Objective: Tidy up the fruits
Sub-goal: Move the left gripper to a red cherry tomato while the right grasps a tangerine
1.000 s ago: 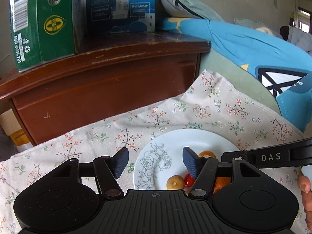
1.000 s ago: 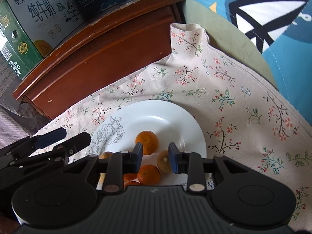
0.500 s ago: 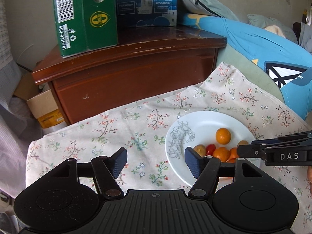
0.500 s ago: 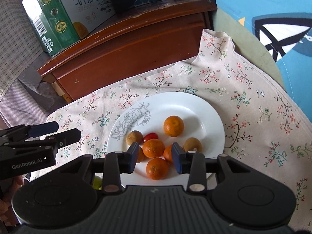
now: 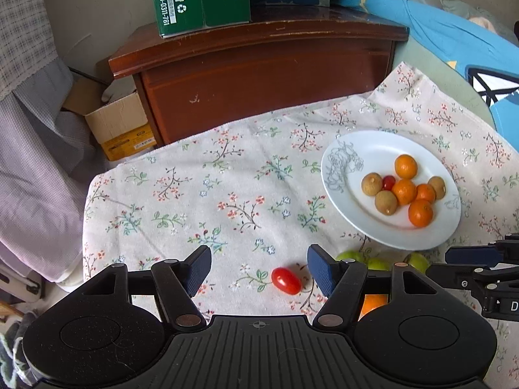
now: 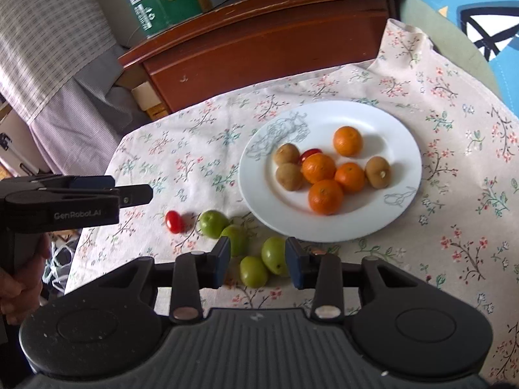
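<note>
The sorting looked roughly half done. The white plate (image 6: 331, 227), set toward the right side of the floral tablecloth (image 5: 181, 201), already carried four mandarins (image 6: 325, 196), three brown longans (image 6: 289, 176) and one cherry tomato (image 6: 309, 154) tucked between them, all bunched at the plate's middle and leaning on one another. Its left part, with the grey line drawing, was bare.

Still on the cloth, just off the plate's near rim, lay four green plums (image 6: 212, 223) in a loose cluster, and a second cherry tomato (image 5: 286, 280) to their left, nearer the cloth's left edge. From the left wrist view a further orange fruit (image 5: 373, 304) showed behind the finger frame; what it was could not be told for certain. Judging by this, at least five or six pieces remained to be gathered, assuming the plate was the goal.

The left gripper (image 5: 259, 270) hung above the cloth with its jaws standing wide and nothing between them; the loose tomato lay on the cloth just inside its right pad. The right gripper (image 6: 258, 259) was set narrower, also empty, poised over the plums, two of which appeared in the gap between its pads without being pressed.
</note>
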Demonstrator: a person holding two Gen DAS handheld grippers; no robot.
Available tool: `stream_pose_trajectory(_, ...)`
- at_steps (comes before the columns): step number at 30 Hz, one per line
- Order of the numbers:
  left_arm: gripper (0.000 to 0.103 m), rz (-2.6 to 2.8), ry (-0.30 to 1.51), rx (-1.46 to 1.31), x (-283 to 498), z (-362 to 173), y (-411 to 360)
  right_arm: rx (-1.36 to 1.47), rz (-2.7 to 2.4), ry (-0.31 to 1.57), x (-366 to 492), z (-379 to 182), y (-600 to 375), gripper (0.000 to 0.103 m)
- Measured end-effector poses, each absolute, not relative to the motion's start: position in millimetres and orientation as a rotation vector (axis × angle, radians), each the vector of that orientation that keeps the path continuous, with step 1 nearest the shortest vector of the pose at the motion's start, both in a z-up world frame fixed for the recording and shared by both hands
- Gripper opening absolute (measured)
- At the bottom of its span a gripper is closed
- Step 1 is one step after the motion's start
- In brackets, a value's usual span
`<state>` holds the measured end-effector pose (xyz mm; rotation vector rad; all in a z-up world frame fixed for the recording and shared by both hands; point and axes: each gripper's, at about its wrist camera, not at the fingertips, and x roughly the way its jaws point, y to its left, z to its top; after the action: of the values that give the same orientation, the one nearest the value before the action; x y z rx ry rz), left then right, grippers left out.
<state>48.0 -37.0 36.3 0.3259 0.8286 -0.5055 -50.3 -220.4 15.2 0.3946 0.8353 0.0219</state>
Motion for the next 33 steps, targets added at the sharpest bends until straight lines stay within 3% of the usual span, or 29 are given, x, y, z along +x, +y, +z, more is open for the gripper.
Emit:
stream_pose_trajectory(9,0.072,-0.466,0.876,0.404,43,25,-31,0.303,0.129,0.872,-47,4,-184,0.038)
stream_pose_trajectory(20,0.072,-0.464,0.899,0.39,50,16,-24,0.226,0.142,0.874,-30,-11,-169,0.038)
stream_pose_trajectory(26,0.072,-0.493,0.911,0.373,53,8,-30,0.206,0.143,0.877,-29,-16,-165,0.031)
stream_pose_trajectory(33,0.071,-0.532,0.934,0.326,59,-4,-38,0.193,0.156,0.876,-33,-15,-162,0.03)
